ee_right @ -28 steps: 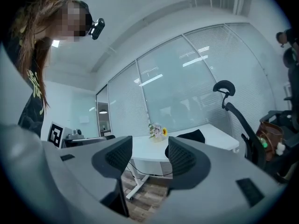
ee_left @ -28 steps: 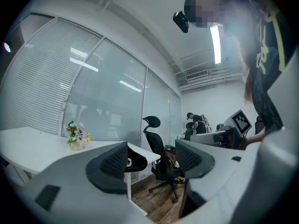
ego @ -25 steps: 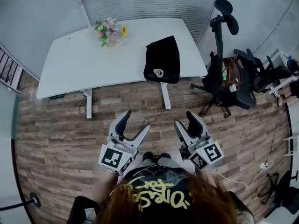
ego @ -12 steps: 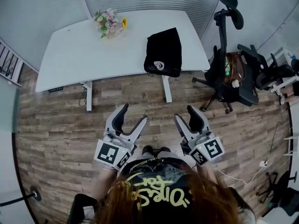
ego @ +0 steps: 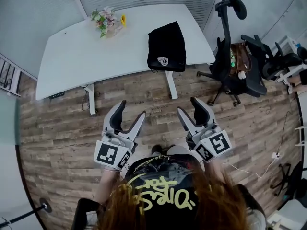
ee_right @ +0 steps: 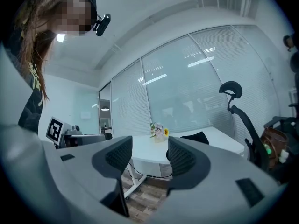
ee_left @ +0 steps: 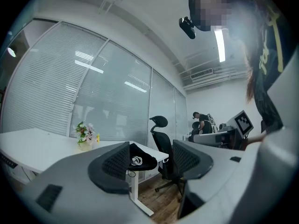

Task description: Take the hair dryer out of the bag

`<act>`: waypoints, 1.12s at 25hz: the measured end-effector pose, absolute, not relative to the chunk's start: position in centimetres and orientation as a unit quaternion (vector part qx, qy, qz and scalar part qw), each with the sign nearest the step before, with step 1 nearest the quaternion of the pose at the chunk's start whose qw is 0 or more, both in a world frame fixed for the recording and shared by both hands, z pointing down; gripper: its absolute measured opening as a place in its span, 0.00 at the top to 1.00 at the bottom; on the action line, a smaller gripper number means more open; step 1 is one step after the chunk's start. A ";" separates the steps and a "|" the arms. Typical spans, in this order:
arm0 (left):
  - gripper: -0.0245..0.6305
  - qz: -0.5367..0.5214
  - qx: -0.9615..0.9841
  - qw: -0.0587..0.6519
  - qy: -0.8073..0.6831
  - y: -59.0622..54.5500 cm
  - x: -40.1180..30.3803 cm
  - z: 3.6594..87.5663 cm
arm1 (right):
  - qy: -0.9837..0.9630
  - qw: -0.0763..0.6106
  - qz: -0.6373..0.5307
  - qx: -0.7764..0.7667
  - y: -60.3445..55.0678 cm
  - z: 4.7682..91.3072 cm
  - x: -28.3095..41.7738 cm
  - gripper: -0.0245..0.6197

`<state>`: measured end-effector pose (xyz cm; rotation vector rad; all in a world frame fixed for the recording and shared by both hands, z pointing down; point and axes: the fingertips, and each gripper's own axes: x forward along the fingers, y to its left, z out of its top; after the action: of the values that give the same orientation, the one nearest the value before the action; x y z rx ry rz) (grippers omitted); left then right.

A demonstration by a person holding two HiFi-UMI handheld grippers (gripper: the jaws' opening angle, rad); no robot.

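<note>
Left tool (ego: 130, 111) and right tool (ego: 188, 107) well short of bag (ego: 166, 44), nothing between jaws. Left jaws apart, just closing slightly; right apart. Close in on bag at table (ego: 86, 51) edge, aim at bag's near end.

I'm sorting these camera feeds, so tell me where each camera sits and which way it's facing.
Head view: on the person's head, looking steeply down at the table and black bag; shows hair, shirt, left gripper, right gripper.
Left gripper view: rides the left gripper, facing along its empty jaws, which have just been closing slightly, toward the bag; shirt at right.
Right gripper view: rides the right gripper, facing between open, empty jaws toward the table and flowers; hair at left.
Shared: all three show table and bag.
</note>
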<state>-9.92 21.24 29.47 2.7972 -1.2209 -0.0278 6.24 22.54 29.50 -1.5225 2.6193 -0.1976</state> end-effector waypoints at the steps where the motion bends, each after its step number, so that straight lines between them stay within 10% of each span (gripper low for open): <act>1: 0.54 -0.009 0.916 0.047 -0.398 21.2 -10.1 29.6 | 0.859 0.052 -0.063 -0.505 22.6 29.5 6.2 0.61; 28: 0.57 0.015 0.910 0.020 -0.413 5.3 -6.9 30.2 | 0.870 0.034 -0.020 -0.491 6.6 29.2 9.9 0.61</act>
<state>-6.91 5.33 30.19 2.8229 -1.2820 0.0469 9.94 6.60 29.24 -1.5114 2.6765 -0.0602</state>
